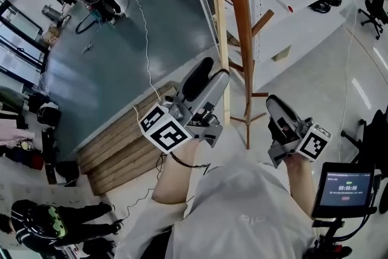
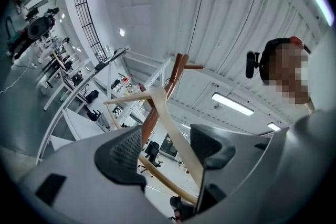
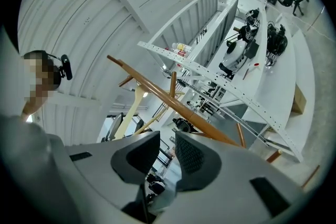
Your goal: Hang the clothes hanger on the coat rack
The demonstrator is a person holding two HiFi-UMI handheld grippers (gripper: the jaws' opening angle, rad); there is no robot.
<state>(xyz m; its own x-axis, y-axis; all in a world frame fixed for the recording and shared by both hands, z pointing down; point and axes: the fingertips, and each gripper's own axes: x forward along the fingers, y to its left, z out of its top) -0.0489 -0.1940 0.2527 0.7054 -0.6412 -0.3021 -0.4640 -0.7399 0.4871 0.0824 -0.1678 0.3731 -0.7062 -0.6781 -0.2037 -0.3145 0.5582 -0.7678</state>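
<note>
Planks of a low wooden pallet (image 1: 121, 142) lie on the floor at the lower left of the head view, beside a blue-grey floor patch. Just right of it, near the middle of the frame, the left tongs (image 1: 211, 76) point up and away from the person. In the left gripper view the left tongs (image 2: 167, 144) stand wide apart. One pale arm of the clothes hanger (image 2: 165, 113) slants down through the gap, close along the right-hand jaw and clear of the left-hand pad, so nothing is clamped. The head view shows the clothes hanger (image 1: 220, 39) as a light wooden strip rising from those tongs, just left of the coat rack (image 1: 239, 15). In the left gripper view the hanger's top corner sits against the brown pole of the coat rack (image 2: 177, 66), below its pegs; whether it rests on a peg cannot be told.

Right of the pole, the right tongs (image 1: 277, 107) are held low, apart from the hanger. In the right gripper view the right tongs (image 3: 167, 149) are only narrowly apart and hold nothing, with the coat rack (image 3: 182, 108) and the hanger (image 3: 128, 110) beyond them. A white table (image 1: 315, 15) with dark gear fills the upper right, and a small screen (image 1: 344, 188) sits at the lower right.
</note>
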